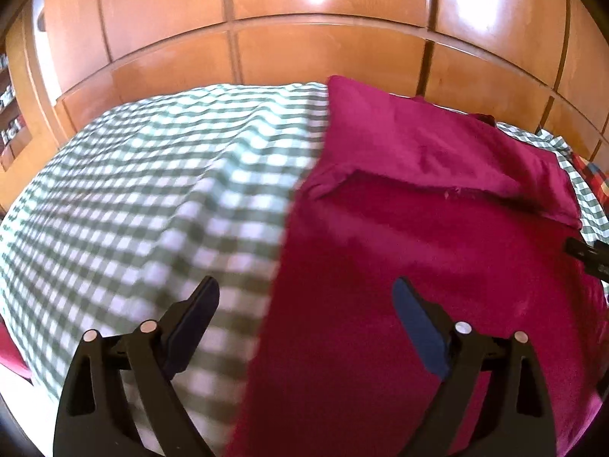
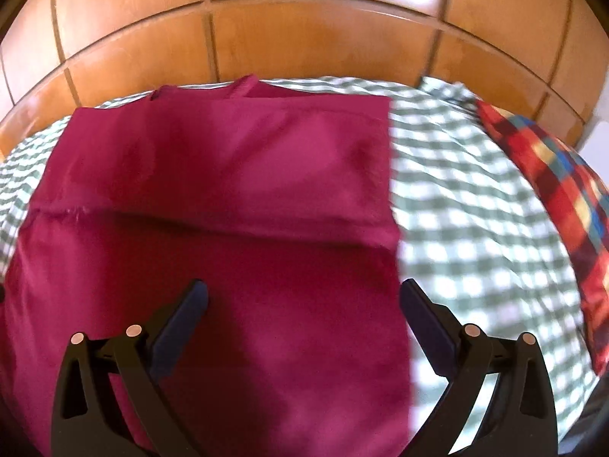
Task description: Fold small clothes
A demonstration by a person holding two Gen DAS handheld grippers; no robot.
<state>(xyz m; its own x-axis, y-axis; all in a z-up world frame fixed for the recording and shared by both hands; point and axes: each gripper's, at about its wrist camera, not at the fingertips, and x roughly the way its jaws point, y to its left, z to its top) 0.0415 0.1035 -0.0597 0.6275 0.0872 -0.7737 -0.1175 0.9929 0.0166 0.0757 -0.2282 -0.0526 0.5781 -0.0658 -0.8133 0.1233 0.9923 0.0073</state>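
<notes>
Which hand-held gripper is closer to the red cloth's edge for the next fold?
Probably either: both are open. The left hand-held gripper straddles the red cloth's left edge, and the right hand-held gripper straddles its right edge. A two-handed fold looks likeliest.

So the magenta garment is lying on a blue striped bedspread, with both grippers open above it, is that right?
Not quite: the bedspread is green-and-white checked, not blue striped, as the right wrist view shows. The magenta garment does lie on it, with the left gripper and right gripper open above.
</notes>
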